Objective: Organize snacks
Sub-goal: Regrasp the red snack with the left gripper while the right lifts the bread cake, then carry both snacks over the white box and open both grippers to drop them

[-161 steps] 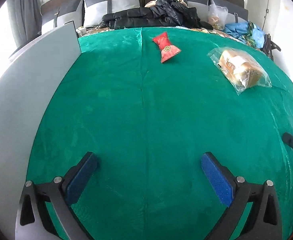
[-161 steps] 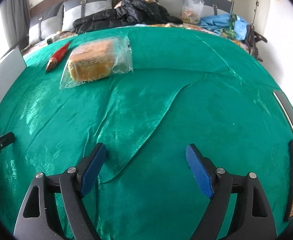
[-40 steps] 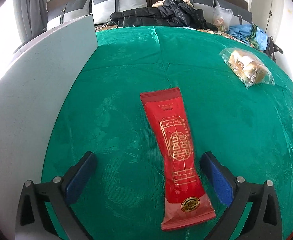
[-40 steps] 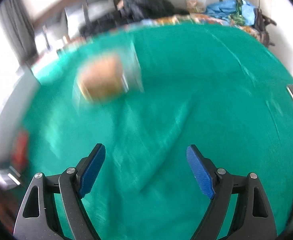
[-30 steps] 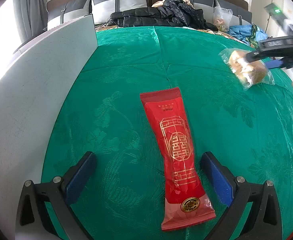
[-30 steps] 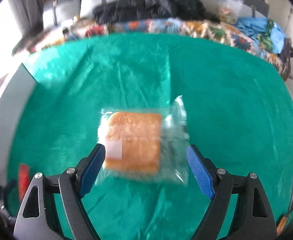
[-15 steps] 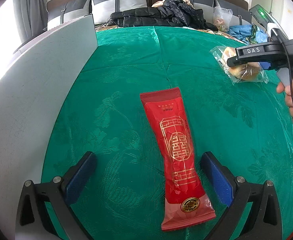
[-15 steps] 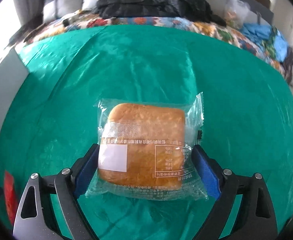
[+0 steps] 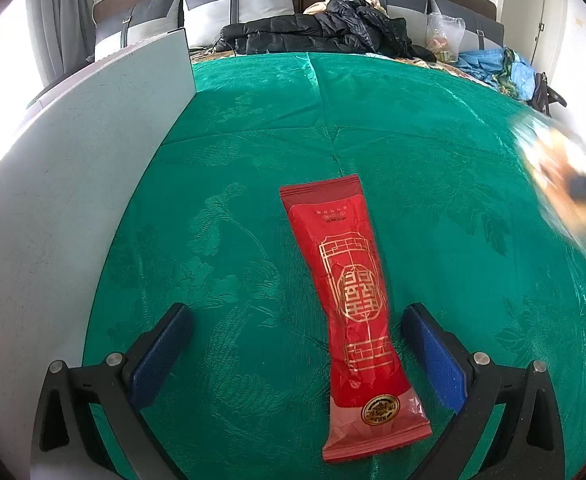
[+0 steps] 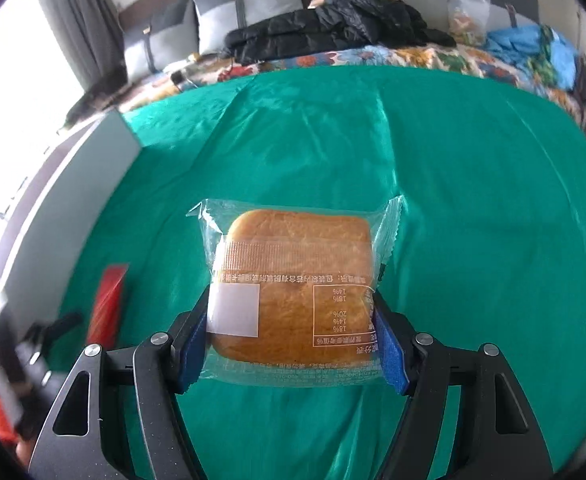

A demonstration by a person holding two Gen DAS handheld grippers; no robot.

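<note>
The right hand-held gripper has just been closing, and its blue pads now sit against both sides of the bagged bread, so I'd call that a grip on the bread, near end only. The far half of the bag sticks out past the fingers and looks lifted clear of the green cloth, though I can't be sure from this angle. In the left wrist view the same bread shows up as a blur at the right edge. The left hand-held gripper is spread wide and holding nothing, with the red snack packet lying flat on the cloth between its fingers, closer to the right one, touching neither. Left of that a grey board runs along the left edge of the bench. What could go wrong: the bread is soft and the wrapper is slick plastic, so squeezing harder squashes the loaf, while a light hold lets the bag slide out, especially on a fast swing. Also, carrying the bread toward the red packet puts it on course for the left hand-held gripper parked right there, so a bump looks possible.
</note>
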